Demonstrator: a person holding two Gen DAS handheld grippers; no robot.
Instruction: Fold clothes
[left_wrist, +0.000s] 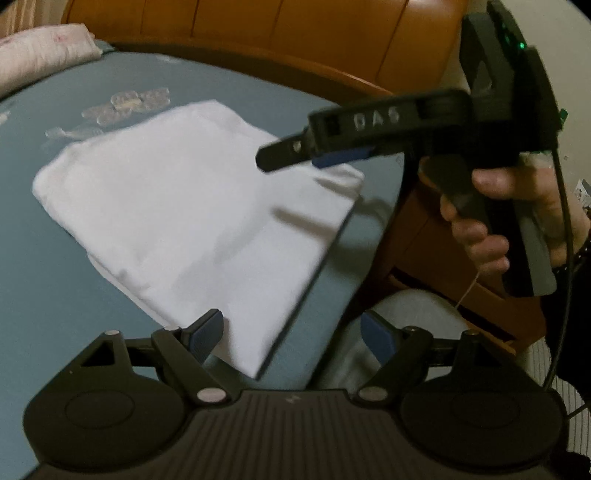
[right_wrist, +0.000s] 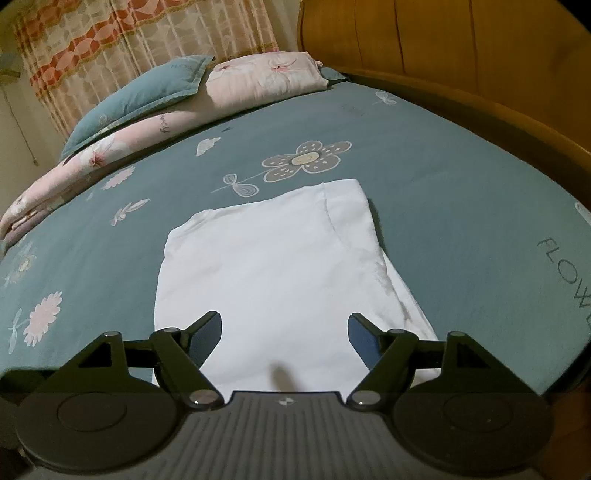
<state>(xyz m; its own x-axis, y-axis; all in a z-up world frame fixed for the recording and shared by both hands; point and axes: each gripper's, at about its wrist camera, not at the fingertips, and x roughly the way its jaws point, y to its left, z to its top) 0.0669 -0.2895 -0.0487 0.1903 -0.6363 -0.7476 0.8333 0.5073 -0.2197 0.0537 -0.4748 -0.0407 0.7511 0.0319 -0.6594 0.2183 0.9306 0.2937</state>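
Observation:
A white garment (left_wrist: 192, 206) (right_wrist: 277, 266) lies folded into a flat rectangle on the teal flowered bed sheet (left_wrist: 55, 258) (right_wrist: 443, 203). My left gripper (left_wrist: 291, 321) is open at the garment's near corner by the bed's edge, with nothing between its blue pads. My right gripper (right_wrist: 284, 321) is open just above the garment's near edge and holds nothing. In the left wrist view the right gripper (left_wrist: 288, 155) hovers over the garment's far right corner, held by a hand (left_wrist: 480, 221).
A wooden bed frame (left_wrist: 295, 29) (right_wrist: 480, 55) curves along the sheet's far and right sides. A teal pillow (right_wrist: 140, 96) and a pink floral quilt (right_wrist: 258, 77) (left_wrist: 37, 51) lie at the far end, with a curtain (right_wrist: 129, 37) behind.

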